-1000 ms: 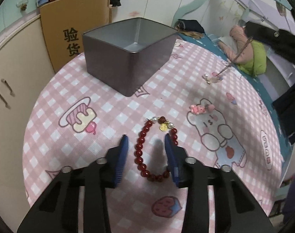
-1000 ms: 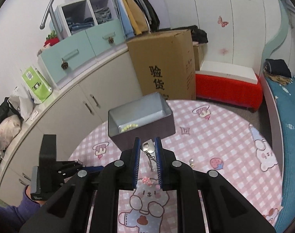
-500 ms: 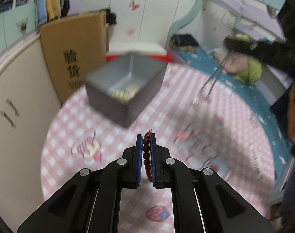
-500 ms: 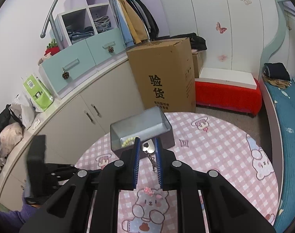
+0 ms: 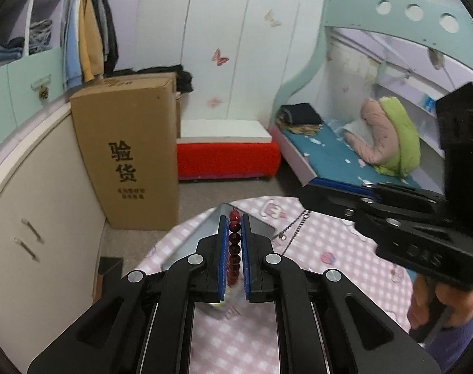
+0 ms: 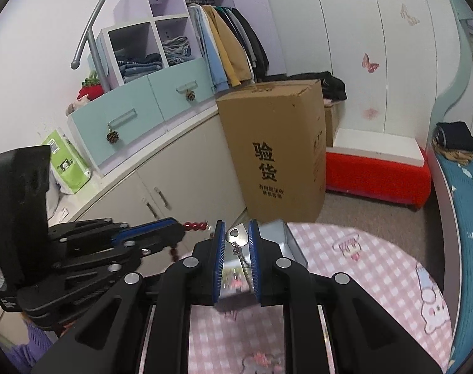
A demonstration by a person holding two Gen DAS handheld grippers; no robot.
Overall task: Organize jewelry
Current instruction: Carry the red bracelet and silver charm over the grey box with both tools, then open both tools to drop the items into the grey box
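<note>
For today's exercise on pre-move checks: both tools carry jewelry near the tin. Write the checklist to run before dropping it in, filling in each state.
1. Left tool shut on bracelet: ok.
2. Right tool shut on necklace: ok.
3. Tin open: ok.
4. Left tool over the tin: cannot tell.
5. Right tool over the tin: cannot tell.
6. Chain clear of left tool: ok.

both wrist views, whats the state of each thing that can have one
left tool: shut on red bead bracelet, lifted
right tool: shut on silver chain necklace, chain dangling
grey tin box: open top, on the table
cabinet drawers: closed
</note>
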